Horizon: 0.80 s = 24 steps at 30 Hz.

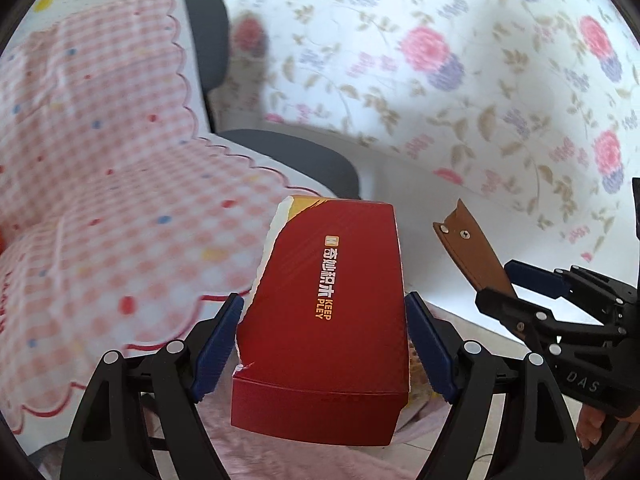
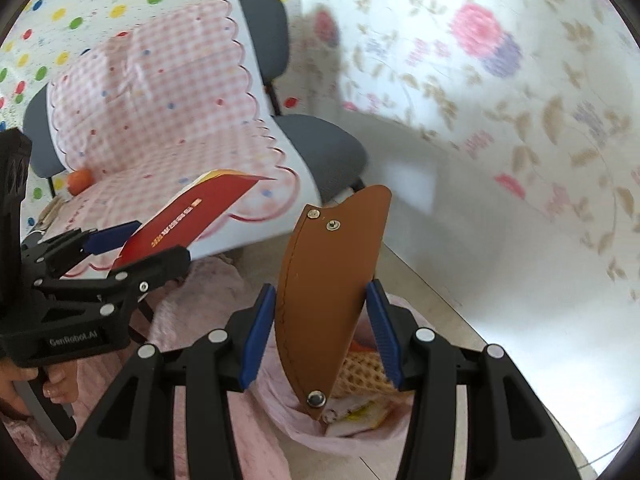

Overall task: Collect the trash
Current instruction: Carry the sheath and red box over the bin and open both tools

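Left gripper (image 1: 324, 344) jaws clamped on a red box (image 1: 326, 316), right gripper (image 2: 320, 336) jaws pinching a brown leather sheath (image 2: 328, 280), both held above the pink trash bag (image 2: 304, 436) beside the chair (image 2: 320, 148)

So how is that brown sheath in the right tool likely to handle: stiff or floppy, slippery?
The sheath looks like stitched, riveted leather and stands straight above the right tool, so probably fairly stiff. It seems thin and light. Its smooth face might slip, though the pads pinch it at both edges.
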### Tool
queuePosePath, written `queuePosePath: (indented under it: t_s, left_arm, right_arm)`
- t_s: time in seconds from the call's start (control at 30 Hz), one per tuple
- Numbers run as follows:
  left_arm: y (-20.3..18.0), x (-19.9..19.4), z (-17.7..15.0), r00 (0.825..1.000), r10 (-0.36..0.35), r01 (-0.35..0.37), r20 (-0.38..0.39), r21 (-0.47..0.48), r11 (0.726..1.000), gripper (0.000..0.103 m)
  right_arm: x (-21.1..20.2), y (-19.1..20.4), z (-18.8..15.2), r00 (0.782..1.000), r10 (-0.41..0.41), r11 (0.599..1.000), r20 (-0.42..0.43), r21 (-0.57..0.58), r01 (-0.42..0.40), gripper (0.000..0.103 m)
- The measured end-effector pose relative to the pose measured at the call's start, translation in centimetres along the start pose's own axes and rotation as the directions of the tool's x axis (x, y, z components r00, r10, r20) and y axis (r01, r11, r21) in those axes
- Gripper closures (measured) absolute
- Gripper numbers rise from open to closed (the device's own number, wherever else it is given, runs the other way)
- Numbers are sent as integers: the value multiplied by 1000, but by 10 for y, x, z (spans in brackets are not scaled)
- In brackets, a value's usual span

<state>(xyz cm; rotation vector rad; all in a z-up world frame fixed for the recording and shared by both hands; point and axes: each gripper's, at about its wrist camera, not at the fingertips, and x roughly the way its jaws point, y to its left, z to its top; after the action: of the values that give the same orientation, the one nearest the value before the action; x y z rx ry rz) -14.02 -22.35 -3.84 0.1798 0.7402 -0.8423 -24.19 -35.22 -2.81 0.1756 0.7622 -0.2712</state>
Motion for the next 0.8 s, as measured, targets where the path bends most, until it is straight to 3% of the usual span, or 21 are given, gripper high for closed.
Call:
queuePosePath:
  t_s: [0.2, 0.23, 0.27, 0.5, 0.8]
  left_arm:
    - [-18, 24, 1, 999, -27, 27, -25, 18, 999, 21]
    - [-19, 29, 1, 999, -22, 23, -36, 19, 1000, 17]
    - [-18, 35, -1, 998, -12, 13, -58, 19, 1000, 15]
    - [-1, 30, 1, 998, 7, -9, -58, -51, 999, 14]
    - [5, 11, 5, 999, 34, -36, -29, -52, 998, 14]
  right_arm:
    - [8, -25, -10, 1000, -1, 1000, -9, 30, 1, 54]
    - [13, -28, -10, 1000, -9, 1000, -20, 30, 9, 44]
    - [17, -30, -11, 999, -16, 999, -31, 32, 17, 41]
    - [12, -43, -7, 1000, -16, 998, -6, 69, 17, 41]
    - [-6, -38, 6, 999, -13, 997, 46, 76, 9, 39]
